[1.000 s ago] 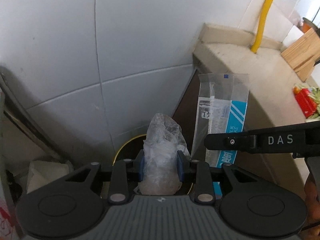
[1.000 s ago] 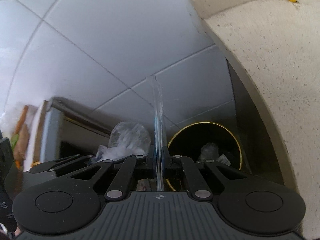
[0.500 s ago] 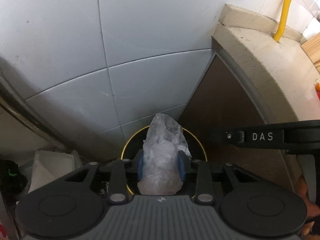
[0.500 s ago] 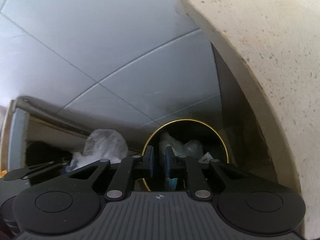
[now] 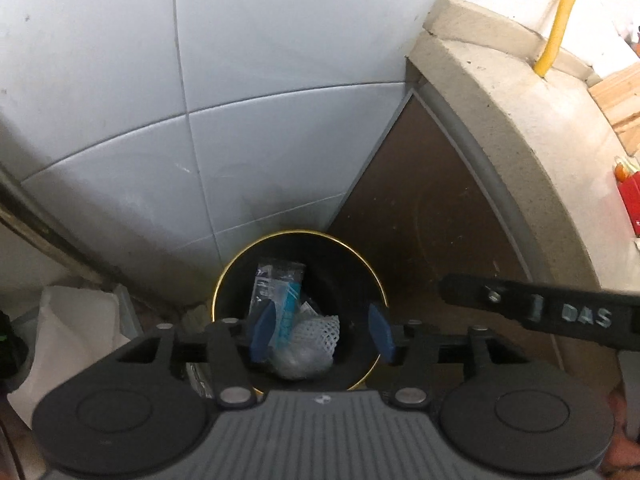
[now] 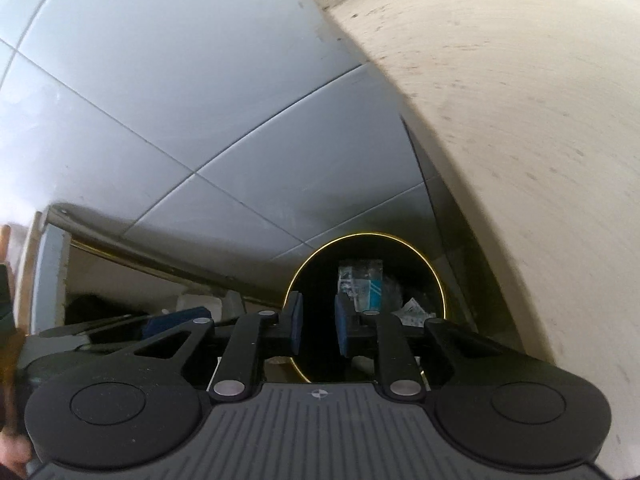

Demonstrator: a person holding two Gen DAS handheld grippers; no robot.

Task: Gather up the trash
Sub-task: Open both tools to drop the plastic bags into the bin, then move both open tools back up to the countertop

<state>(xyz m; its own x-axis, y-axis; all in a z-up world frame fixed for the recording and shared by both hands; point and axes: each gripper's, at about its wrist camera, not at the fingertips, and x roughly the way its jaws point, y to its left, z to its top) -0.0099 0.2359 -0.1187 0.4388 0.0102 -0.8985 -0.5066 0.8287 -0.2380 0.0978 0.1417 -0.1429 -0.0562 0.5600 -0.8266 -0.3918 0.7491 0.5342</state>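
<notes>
Both the left gripper and the right gripper have just been opening their fingers, nothing is between them now, and the plastic bag and wrapper lie inside the bin at lower centre, so this trash is collected.

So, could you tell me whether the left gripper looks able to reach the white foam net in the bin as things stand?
Probably yes: the left gripper hangs open above the bin, and the foam net lies uncovered on top.
</notes>
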